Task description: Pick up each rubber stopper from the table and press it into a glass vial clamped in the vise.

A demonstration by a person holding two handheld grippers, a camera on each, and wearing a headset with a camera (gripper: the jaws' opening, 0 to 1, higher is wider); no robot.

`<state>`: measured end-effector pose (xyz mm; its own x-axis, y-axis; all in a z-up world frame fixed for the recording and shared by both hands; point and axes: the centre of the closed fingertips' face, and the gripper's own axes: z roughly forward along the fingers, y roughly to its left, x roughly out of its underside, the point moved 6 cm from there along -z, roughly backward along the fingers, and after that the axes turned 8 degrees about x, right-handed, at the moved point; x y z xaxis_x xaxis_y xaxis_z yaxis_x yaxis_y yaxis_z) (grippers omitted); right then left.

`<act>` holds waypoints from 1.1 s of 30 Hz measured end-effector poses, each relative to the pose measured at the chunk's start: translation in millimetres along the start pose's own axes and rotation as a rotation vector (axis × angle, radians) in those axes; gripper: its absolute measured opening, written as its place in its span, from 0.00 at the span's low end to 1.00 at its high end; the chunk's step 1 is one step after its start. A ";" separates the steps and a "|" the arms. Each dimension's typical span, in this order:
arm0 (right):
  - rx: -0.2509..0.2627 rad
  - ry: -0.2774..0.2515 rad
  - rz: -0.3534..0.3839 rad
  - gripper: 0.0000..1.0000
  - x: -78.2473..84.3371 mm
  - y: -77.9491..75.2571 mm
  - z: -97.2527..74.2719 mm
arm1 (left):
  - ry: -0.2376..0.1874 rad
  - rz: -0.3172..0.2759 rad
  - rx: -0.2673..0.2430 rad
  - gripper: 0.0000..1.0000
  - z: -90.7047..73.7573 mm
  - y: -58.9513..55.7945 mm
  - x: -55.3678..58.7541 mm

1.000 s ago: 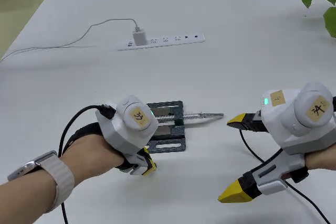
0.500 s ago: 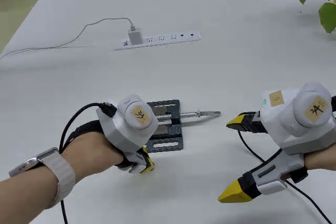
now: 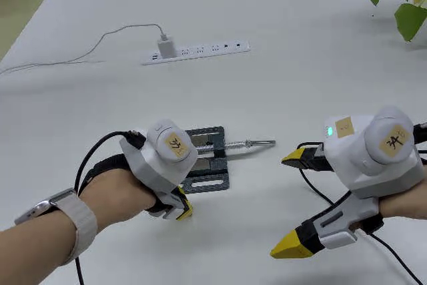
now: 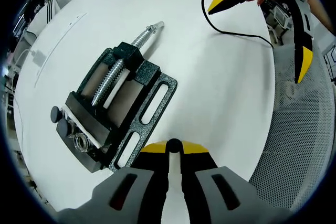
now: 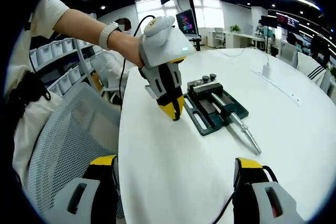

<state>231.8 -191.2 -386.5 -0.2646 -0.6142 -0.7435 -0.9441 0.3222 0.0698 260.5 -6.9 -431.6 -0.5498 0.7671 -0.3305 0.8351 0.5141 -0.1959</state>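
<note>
Two claws are held low over the white tabletop (image 3: 320,65), one on each side of the vise (image 3: 208,159); the left claw (image 3: 180,210) has its yellow tips pressed together on nothing and points down just beside the vise's slotted base, while the right claw (image 3: 289,204) is spread wide and empty, well off to the side. The vise is dark, rough cast metal with a bright threaded screw (image 3: 250,143); it lies flat, I judge, so that the vials stand mouth-up for pressing. In the left gripper view its clamped end holds a glass vial (image 4: 81,141) with a clear, open round rim; next to it sit two dark, matte round stoppers (image 4: 55,114) — seemingly seated in vials already. The open vial looks like the one left to plug.
</note>
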 end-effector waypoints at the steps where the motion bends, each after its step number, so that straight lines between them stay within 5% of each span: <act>1: 0.002 -0.001 0.005 0.90 -0.2 2.0 0.0 | -0.010 -0.003 -0.002 0.03 -1.1 0.6 1.7; 8: 0.025 -0.009 0.018 0.89 -6.2 19.2 0.5 | -0.167 -0.099 0.019 0.03 -19.6 -0.6 6.5; 10: 0.035 -0.008 0.020 0.88 -8.9 23.9 2.5 | -0.243 -0.160 0.029 0.03 -28.7 -0.2 9.2; 18: 0.075 -0.060 0.042 0.83 -33.9 48.3 17.8 | -0.596 -0.445 0.227 0.03 -69.9 -8.3 25.3; 21: 0.087 -0.086 0.041 0.81 -46.6 54.5 25.5 | -0.685 -0.520 0.299 0.03 -82.4 -11.1 33.5; 33: 0.100 -0.217 -0.015 0.65 -103.3 68.8 45.8 | -0.916 -0.737 0.592 0.03 -115.0 -18.9 53.6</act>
<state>203.2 -72.6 -335.4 -0.1916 -0.4535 -0.8704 -0.9208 0.3901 -0.0005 213.0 68.6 -339.5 -0.8600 -0.2758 -0.4294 0.3582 0.2732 -0.8928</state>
